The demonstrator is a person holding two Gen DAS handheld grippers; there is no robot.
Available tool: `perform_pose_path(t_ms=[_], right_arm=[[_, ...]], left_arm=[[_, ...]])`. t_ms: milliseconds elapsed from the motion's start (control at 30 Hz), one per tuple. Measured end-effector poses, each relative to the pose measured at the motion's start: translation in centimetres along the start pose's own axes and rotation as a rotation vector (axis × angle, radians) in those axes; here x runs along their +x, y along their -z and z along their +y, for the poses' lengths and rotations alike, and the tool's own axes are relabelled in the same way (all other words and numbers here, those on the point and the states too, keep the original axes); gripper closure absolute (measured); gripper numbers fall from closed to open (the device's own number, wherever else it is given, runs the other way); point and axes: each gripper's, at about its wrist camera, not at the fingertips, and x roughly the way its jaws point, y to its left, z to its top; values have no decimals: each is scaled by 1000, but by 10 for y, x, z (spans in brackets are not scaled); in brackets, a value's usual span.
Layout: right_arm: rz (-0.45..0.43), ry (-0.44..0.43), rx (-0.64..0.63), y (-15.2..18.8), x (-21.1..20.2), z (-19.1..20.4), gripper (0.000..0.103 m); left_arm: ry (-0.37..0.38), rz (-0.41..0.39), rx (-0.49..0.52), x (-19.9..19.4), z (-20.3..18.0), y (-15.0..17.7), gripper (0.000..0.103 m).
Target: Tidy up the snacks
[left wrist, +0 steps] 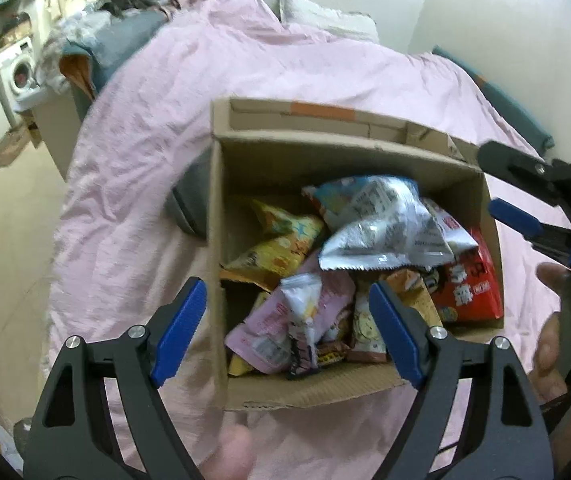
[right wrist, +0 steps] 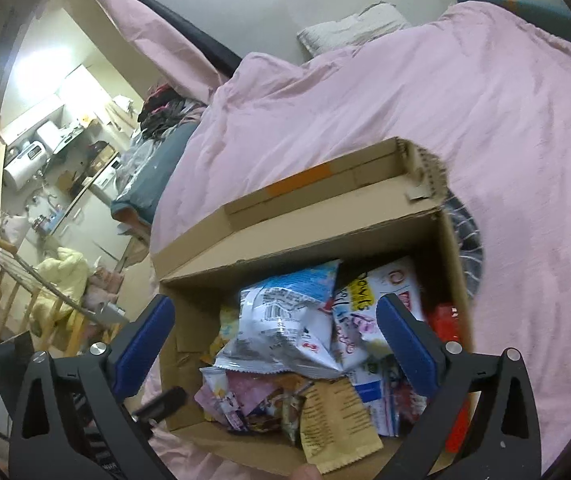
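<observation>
Many snack bags point(left wrist: 381, 232) in my box point(left wrist: 215, 240) overlap, hiding lower ones; both my left gripper point(left wrist: 285, 332) and right gripper point(right wrist: 273, 344) are wide apart, empty.

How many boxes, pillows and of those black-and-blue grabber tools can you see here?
Cardboard box: 1, open, standing on the pink bedding, with snack packets piled inside.
Pillow: 1, at the far end of the bed.
Grabber tools: 2, the left gripper and the right gripper.
Total: 4
</observation>
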Motion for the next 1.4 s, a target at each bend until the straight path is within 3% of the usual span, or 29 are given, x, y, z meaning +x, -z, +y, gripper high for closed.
perform_pose_path(t_ms=[33, 167, 467, 800, 1067, 1400], right_arm=[[-6, 3, -4, 0, -2, 0, 0], [-32, 46, -48, 8, -16, 7, 0], [-101, 163, -160, 30, -49, 34, 0], [-127, 262, -184, 70, -96, 39, 0], [-126, 333, -209, 107, -124, 46, 0], [-72, 359, -291, 138, -108, 63, 0]], left_arm=[[-11, -13, 6, -3, 0, 0, 22], [-38, -64, 6, -20, 2, 3, 0], [-118, -176, 70, -61, 4, 19, 0], [-149, -150, 3, -92, 22, 52, 0], [-126, -140, 18, -116, 15, 76, 0], [-113, -111, -19, -114, 20, 91, 0]])
